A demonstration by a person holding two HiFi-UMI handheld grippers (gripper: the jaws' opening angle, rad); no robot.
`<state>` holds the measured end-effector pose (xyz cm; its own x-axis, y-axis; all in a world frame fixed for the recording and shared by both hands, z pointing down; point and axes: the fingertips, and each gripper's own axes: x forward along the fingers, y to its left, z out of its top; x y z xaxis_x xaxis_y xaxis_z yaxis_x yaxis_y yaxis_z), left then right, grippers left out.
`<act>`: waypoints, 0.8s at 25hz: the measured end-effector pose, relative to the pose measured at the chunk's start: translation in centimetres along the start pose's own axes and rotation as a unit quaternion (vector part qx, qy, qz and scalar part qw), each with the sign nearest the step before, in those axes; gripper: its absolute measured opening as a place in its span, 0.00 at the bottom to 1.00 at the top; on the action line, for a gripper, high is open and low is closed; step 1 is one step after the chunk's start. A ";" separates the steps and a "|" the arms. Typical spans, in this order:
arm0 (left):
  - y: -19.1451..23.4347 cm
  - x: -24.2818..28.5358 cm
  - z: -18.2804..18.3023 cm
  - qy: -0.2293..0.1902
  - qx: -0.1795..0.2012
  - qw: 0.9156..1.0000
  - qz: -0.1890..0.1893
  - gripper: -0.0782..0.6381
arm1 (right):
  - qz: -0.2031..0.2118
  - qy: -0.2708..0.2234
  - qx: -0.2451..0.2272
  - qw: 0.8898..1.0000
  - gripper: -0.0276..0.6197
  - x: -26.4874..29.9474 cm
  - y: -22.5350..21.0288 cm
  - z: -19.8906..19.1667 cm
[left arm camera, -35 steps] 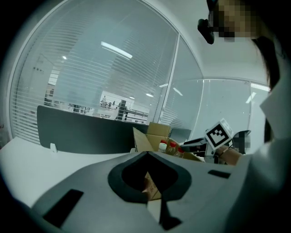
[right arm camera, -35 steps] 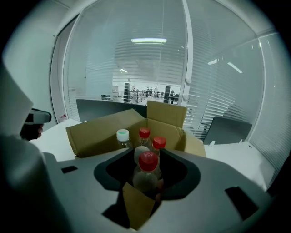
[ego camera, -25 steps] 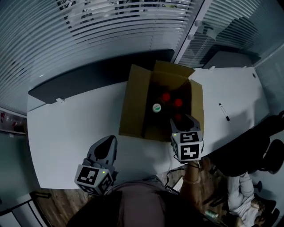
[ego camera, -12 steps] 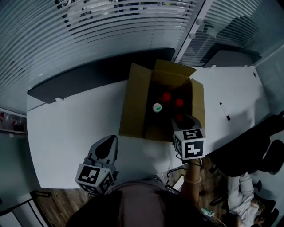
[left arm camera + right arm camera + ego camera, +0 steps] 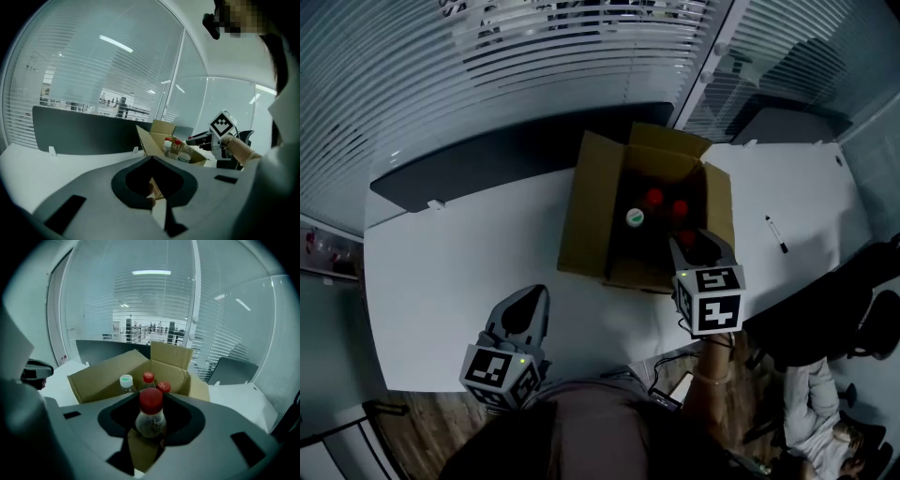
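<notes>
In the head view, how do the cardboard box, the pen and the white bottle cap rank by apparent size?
1. cardboard box
2. pen, long but thin
3. white bottle cap, near the pen in area: order unsure

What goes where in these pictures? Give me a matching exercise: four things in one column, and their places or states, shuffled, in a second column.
Things
1. white-capped bottle
2. black pen
3. left gripper
4. right gripper

Places or states
A. clamped on a red-capped bottle
B. lying on the table, right of the cardboard box
C. empty, over the table's near part, left of the box
D. standing inside the cardboard box

Pairs: 1-D, 2-B, 3-C, 4-A
</notes>
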<state>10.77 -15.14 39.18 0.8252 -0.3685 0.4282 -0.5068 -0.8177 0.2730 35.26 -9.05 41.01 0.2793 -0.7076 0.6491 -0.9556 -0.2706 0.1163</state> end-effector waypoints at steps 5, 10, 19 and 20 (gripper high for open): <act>0.1 -1.5 -0.5 -0.014 0.009 1.000 -0.006 0.12 | -0.011 -0.021 -0.016 1.000 0.31 -2.2 0.5 1.1; 0.8 -3.0 -1.3 -0.031 0.013 0.999 -0.002 0.12 | -0.027 -0.044 -0.024 0.998 0.31 -3.7 0.7 2.2; 1.2 -5.7 -2.0 -0.041 0.008 0.999 0.006 0.12 | -0.039 -0.077 -0.036 0.996 0.31 -5.9 1.3 3.6; 1.1 -5.9 -2.0 -0.042 0.008 0.999 0.006 0.12 | -0.041 -0.082 -0.037 0.995 0.31 -6.2 1.4 3.9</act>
<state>4.84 -12.98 38.73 0.8375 -0.4140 0.3566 -0.5133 -0.8198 0.2538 32.56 -7.54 34.20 0.3616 -0.7843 0.5041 -0.9319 -0.2865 0.2226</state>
